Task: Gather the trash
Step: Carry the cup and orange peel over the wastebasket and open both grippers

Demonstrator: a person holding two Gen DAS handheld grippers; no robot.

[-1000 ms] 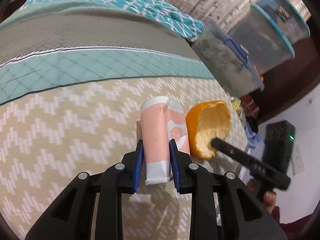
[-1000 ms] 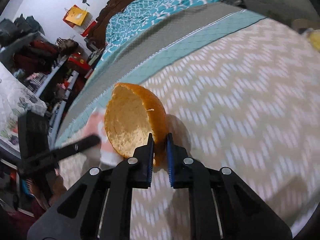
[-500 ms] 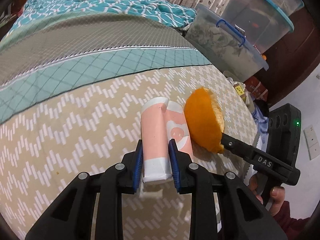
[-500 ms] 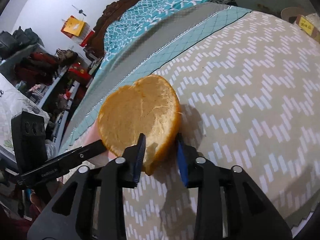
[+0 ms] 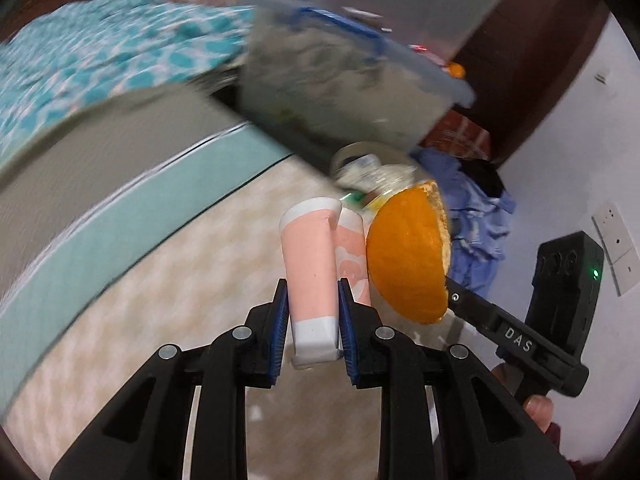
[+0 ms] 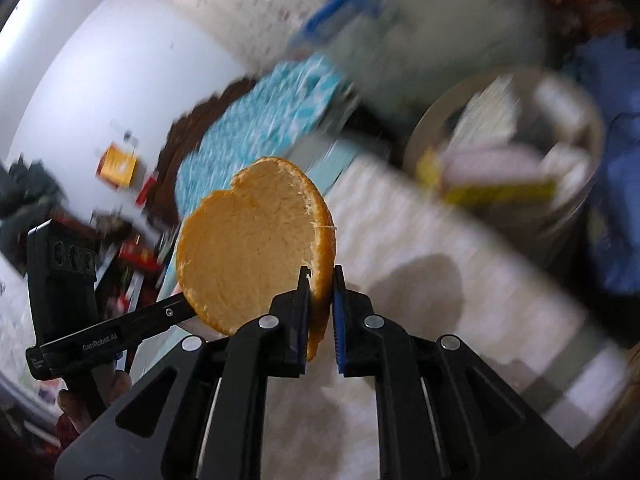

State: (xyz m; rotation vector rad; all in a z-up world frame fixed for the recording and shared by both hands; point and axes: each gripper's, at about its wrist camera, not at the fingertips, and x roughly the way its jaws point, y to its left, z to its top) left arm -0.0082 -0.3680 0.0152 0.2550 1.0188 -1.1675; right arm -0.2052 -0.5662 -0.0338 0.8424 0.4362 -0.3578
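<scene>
My left gripper (image 5: 312,286) is shut on a crushed pink and white paper cup (image 5: 308,256), held up over the bed. Just to its right hangs half an orange peel (image 5: 404,252), orange side facing this camera. In the right wrist view my right gripper (image 6: 321,276) has its jaws closing on the rim of that orange peel (image 6: 248,248), and the pads press on it. A round trash bin (image 6: 568,216) with wrappers inside stands beyond the bed's edge, ahead and to the right. The same bin (image 5: 352,150) shows blurred behind the cup.
The bed's chevron cover (image 5: 160,300) lies under both grippers. Large clear storage boxes (image 5: 340,80) with blue lids stand behind the bin. A blue cloth (image 5: 476,216) lies on the floor near a white wall. The views are motion-blurred.
Both grippers have swung sideways with the cup and the peel toward the bed's edge, and the bin has come into view. The right jaws have drawn in tighter on the peel.
</scene>
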